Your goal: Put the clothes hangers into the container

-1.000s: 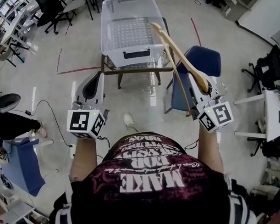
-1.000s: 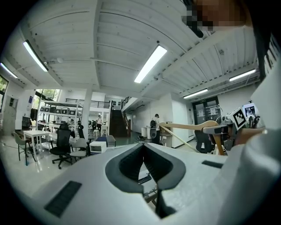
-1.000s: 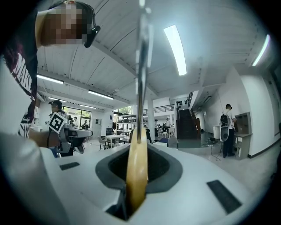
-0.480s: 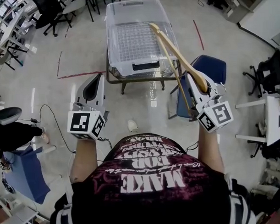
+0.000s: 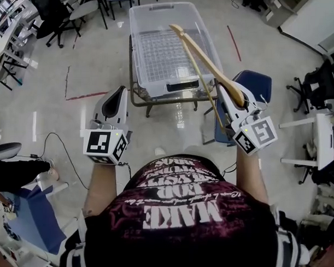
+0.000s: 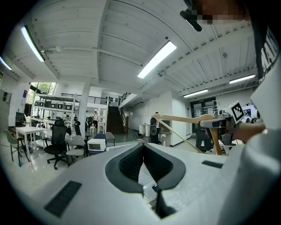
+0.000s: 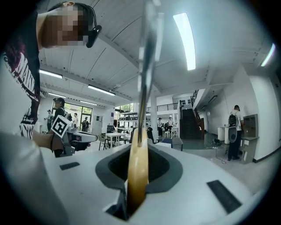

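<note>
A clear plastic container [image 5: 151, 25] stands on a small table straight ahead in the head view. My right gripper [image 5: 227, 95] is shut on the thick end of a wooden clothes hanger [image 5: 205, 57]. The hanger slants up and left, and its far tip hangs over the container. In the right gripper view the hanger [image 7: 138, 176] stands edge-on between the jaws. My left gripper [image 5: 120, 91] is held level to the left of the table, its jaws together with nothing in them. From the left gripper view the hanger [image 6: 184, 119] shows at the right.
The table frame [image 5: 157, 101] juts out under the container. A blue chair [image 5: 256, 84] stands just right of it, behind my right gripper. Office chairs [image 5: 54, 8] crowd the far left, a white desk [image 5: 326, 136] the right. A person's legs [image 5: 15, 171] lie at the left edge.
Both grippers have moved forward toward the container. The hanger's tip, earlier over the container's right rim, now reaches further over its inside. Both jaws look unchanged.
</note>
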{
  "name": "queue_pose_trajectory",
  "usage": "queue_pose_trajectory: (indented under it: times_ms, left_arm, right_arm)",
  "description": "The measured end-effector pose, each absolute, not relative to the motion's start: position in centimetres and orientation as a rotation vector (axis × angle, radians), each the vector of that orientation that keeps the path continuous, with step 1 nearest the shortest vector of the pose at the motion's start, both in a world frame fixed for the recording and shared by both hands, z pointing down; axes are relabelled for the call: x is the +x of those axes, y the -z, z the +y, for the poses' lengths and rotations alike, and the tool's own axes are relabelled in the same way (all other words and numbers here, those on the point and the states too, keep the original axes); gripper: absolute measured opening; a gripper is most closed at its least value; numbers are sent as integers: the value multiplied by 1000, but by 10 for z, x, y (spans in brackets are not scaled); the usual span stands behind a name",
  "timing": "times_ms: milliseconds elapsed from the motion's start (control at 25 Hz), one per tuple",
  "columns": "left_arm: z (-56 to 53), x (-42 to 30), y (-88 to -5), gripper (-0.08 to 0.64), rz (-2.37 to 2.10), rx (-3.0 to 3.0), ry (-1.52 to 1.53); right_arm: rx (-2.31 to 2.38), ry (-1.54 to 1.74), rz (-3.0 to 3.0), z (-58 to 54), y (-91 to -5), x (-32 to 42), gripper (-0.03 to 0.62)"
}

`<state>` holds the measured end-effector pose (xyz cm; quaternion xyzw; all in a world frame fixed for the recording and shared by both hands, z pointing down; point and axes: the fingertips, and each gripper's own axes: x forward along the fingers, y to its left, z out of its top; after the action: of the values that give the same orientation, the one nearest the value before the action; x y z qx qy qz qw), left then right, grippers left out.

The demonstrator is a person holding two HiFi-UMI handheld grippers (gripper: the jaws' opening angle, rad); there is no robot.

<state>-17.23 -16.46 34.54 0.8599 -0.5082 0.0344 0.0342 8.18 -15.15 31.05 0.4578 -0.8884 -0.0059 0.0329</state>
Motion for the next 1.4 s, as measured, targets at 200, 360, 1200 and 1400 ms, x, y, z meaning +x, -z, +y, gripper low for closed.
queue_pose_trajectory:
  times_ms: [200,360,1200,1400]
  left_arm:
    - [-166,-196,-352,8,-1573,2640,-85]
    - [-170,-206,-361,8,-1585,2591,-57]
    - [-230,-189,-378,8,-1592,2586,-203]
    - [-270,-180,-367,8,-1602,2603,-193]
  right_arm:
    - [1358,15,-2697,-155,-318,59,58]
    - [1322,70,-2694,-164,-309,50,60]
    - [1212,-22,-2786,-258,-339,33,60]
    - [1199,-38,-2796,-297,-337,39,59]
